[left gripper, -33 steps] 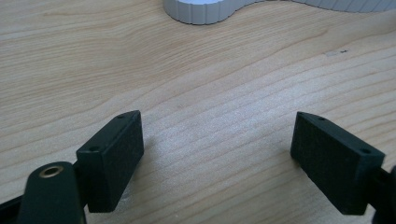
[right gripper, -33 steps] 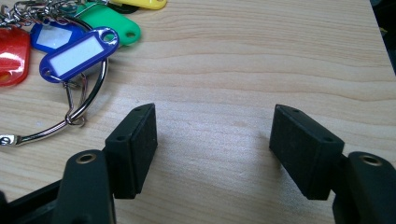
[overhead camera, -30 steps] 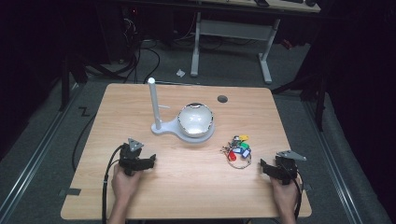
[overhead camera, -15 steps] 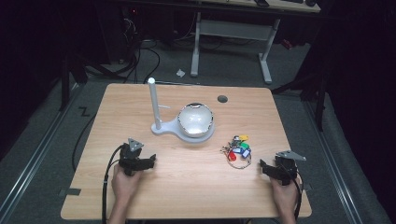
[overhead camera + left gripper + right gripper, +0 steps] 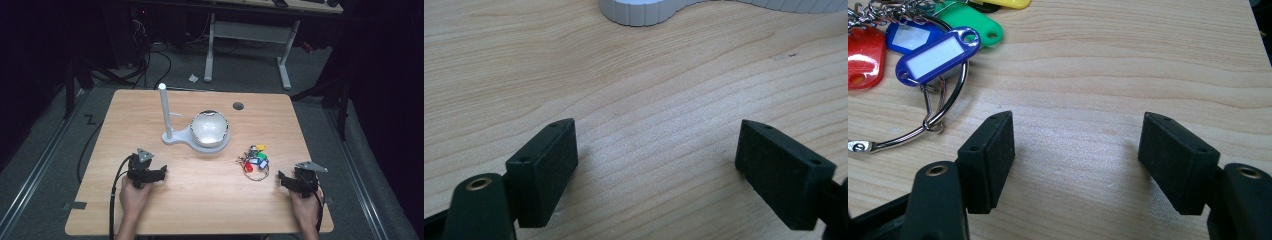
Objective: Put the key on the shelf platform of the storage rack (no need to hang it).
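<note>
Resting on worktop [image 5: 200, 200] at lower frame, both claws [image 5: 150, 175] [image 5: 289, 181] released, grasping nothing; keys [image 5: 254, 161] lying untouched, nothing started.

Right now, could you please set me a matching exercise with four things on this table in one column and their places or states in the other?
Things:
1. left gripper
2. key bunch
3. white stand
4. round hole

Places or states:
A. in the tabletop near the far edge
B. near the table's middle, upright post on its left side
C. open over bare wood, near the front
D. lying ahead and to the left of the right gripper

Pairs: 1-C, 2-D, 3-B, 4-A
</note>
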The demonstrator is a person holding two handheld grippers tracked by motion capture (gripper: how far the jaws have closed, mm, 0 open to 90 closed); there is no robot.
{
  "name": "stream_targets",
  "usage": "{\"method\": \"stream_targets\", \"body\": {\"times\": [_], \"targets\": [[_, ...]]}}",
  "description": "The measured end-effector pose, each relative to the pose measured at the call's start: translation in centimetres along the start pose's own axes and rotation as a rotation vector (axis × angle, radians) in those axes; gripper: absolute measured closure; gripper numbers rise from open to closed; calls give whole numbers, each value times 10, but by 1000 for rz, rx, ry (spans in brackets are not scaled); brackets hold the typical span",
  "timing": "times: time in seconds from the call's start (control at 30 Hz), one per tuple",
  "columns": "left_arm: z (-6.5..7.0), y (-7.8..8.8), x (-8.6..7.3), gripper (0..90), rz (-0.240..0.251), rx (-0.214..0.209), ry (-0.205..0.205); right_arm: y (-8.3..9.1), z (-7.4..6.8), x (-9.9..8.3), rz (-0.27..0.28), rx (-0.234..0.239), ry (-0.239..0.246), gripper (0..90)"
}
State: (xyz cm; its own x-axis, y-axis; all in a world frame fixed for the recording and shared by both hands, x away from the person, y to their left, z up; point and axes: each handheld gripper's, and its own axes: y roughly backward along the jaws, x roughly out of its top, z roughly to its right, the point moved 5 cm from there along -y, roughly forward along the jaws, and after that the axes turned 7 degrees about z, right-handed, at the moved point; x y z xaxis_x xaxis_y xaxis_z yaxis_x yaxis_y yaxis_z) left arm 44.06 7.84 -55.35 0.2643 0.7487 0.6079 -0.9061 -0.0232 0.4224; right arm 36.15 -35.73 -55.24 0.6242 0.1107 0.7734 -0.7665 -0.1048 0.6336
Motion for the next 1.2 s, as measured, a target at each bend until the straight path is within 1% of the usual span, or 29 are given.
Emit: {"method": "stream_targets", "body": {"times": [0.43,0.63,0.83,0.9,1.1,1.17,1.2], "targets": [[0,0,0,176,-1,-4,-7,0,-1,0,0,-4,-9,318],[0,0,0,176,0,-4,-6,2,-1,0,-4,-4,-10,344],[0,0,0,176,-1,-4,-6,6,-3,-2,6,17,-35,377],[0,0,0,176,0,-5,-7,9,-4,-4,23,20,-47,407],[0,0,0,176,0,-4,-6,17,-9,-5,40,36,-45,433],[0,0,0,176,-1,-5,-7,19,-10,-5,43,39,-54,437],[0,0,0,176,-1,-4,-6,20,-14,-6,49,50,-52,446]]}}
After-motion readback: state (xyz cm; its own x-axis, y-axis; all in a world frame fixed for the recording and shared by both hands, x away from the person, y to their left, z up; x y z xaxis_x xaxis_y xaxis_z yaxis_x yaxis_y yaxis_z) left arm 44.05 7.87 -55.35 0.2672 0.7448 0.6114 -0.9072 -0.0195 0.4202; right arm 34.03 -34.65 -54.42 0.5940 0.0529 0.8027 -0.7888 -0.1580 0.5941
